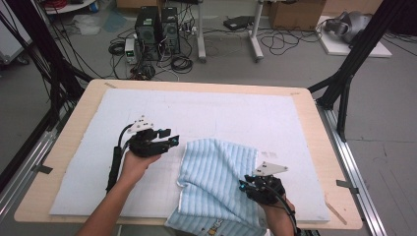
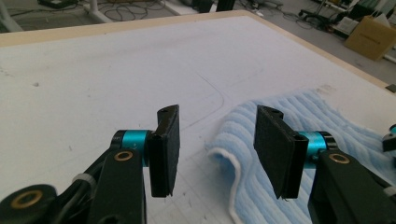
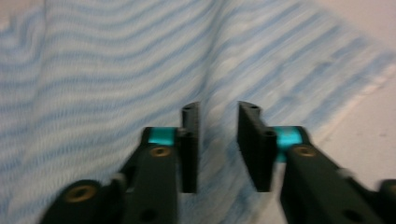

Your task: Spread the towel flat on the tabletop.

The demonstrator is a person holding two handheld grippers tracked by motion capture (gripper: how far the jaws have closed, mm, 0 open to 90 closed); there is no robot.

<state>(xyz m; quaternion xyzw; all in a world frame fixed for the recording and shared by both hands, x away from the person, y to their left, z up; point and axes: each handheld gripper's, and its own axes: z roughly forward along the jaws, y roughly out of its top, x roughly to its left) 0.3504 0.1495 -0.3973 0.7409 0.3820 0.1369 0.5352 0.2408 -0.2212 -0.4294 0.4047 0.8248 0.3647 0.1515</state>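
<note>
A light blue striped towel [image 1: 216, 179] lies rumpled on the pale mat [image 1: 221, 110], and its near end hangs over the table's front edge. My left gripper [image 1: 170, 138] hovers just left of the towel's left edge, open, with nothing between its jaws. In the left gripper view that gripper [image 2: 217, 142] frames bare mat, and the towel's white-hemmed corner [image 2: 233, 163] lies just beyond it to the right. My right gripper [image 1: 244, 186] sits over the towel's right side. In the right gripper view its jaws [image 3: 218, 140] stand apart above the striped towel [image 3: 93, 70], pressing on nothing.
The mat covers most of a wooden table [image 1: 74, 123]. Black frame posts [image 1: 344, 83] rise at the table's left and right sides. On the floor beyond the far edge stand computer towers [image 1: 157, 29] among cables, with a cardboard box [image 1: 295, 12] further right.
</note>
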